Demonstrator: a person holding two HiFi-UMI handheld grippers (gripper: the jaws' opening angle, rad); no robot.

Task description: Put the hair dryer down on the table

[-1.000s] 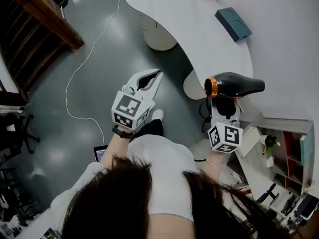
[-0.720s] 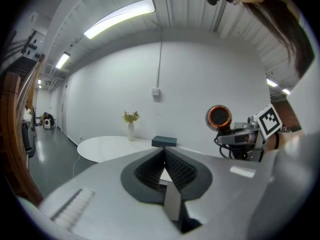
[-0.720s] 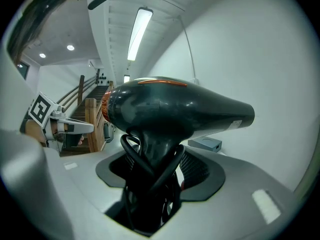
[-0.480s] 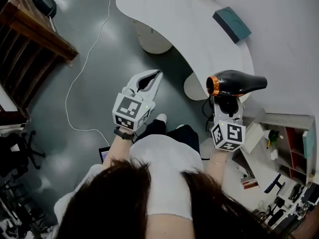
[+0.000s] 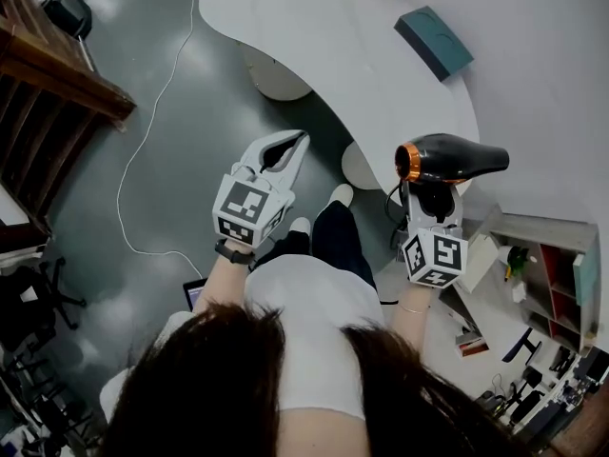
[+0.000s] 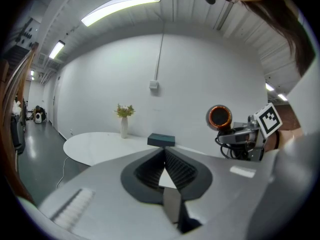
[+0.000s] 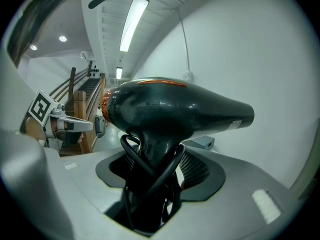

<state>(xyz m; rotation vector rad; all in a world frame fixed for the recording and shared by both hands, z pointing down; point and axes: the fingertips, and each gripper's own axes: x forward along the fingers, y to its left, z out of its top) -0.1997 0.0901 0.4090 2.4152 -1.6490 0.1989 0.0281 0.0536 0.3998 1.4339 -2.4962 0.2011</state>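
Black hair dryer with an orange ring at its rear (image 5: 452, 160): held up by its handle in the right gripper (image 5: 430, 206), barrel level, nozzle pointing to the person's right. From the head view it hangs over the near edge of the table and is not lying on it. Its black cord is looped around the handle.

Right gripper, white with a marker cube: jaws clamped on the dryer's handle (image 7: 170, 109), handle and cord loops filling the space between the ribbed pads (image 7: 197, 166). The left gripper view shows this gripper (image 6: 240, 136) with the orange ring (image 6: 219, 117) facing the camera.

Left gripper, white with a marker cube (image 5: 297, 146): jaws closed tip to tip, nothing between them (image 6: 164, 151). It is held over the floor, well apart from the dryer, to its left.

White round-edged table (image 5: 362, 46): smooth top on a pale pedestal base.

Teal flat rectangular box (image 5: 434, 43): lying on the table top, beyond the dryer; also seen at (image 6: 161, 140) and (image 7: 202, 143).

White slim vase with yellowish flowers (image 6: 123, 126): upright on the table, left of the box.

Grey glossy floor (image 5: 171, 84): a thin white cable (image 5: 143, 150) trails across it.

Brown wooden staircase (image 5: 57, 74): at the far left, well apart from the table.
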